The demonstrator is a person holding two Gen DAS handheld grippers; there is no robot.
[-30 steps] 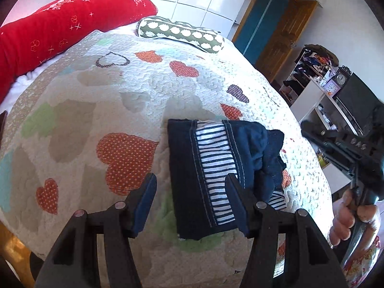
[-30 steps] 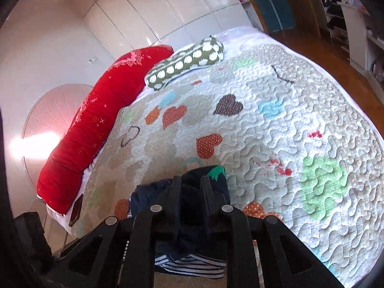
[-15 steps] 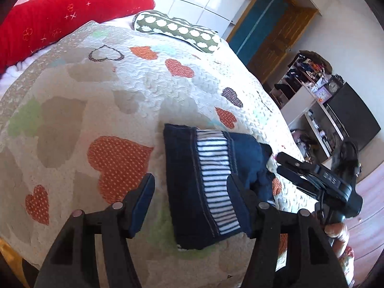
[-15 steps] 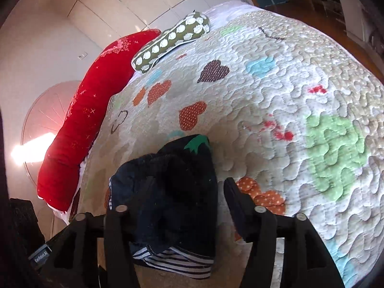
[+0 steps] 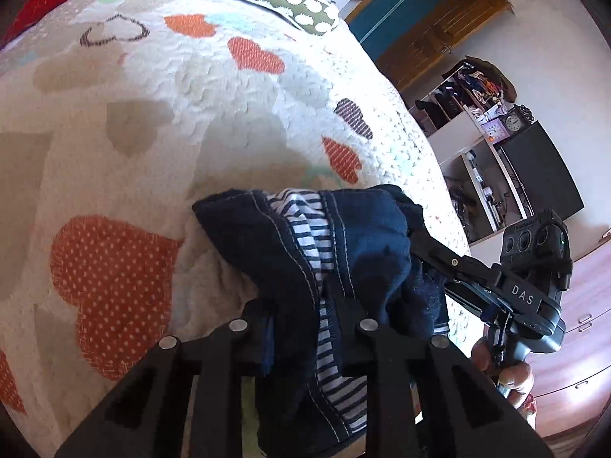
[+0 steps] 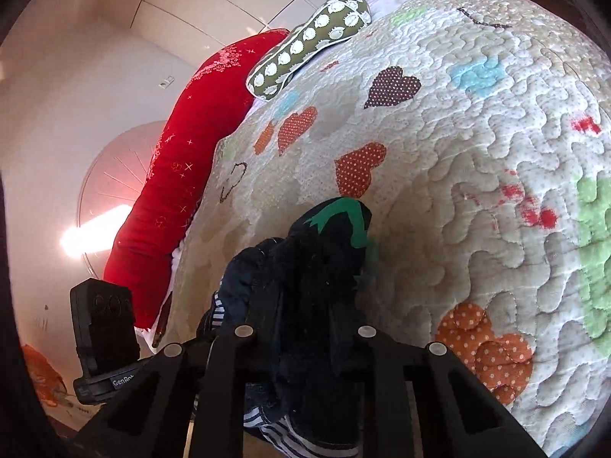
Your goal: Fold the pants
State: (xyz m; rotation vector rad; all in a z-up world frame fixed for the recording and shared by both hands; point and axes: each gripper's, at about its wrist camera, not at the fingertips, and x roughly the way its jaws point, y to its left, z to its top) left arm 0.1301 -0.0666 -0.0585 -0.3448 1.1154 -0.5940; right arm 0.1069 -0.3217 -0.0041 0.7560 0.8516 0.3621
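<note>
Now both hand-held grippers, left (image 5: 305, 320) and right (image 6: 305, 328), pinch the pants (image 5: 366, 236).

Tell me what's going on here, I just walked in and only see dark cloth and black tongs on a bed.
A person is folding pants with a hand-held gripper in each hand. The navy pants, already a small bundle with striped lining showing, lie near the edge of the heart-patterned quilt. The left gripper and right gripper are both clamped on the bundle.

The left gripper (image 5: 301, 316) is showing matte black fingers with silver rivets. The right gripper (image 5: 420, 244) is wearing white "DAS" lettering, bare-skinned fingers (image 5: 513, 378) wrapping its handle.
</note>
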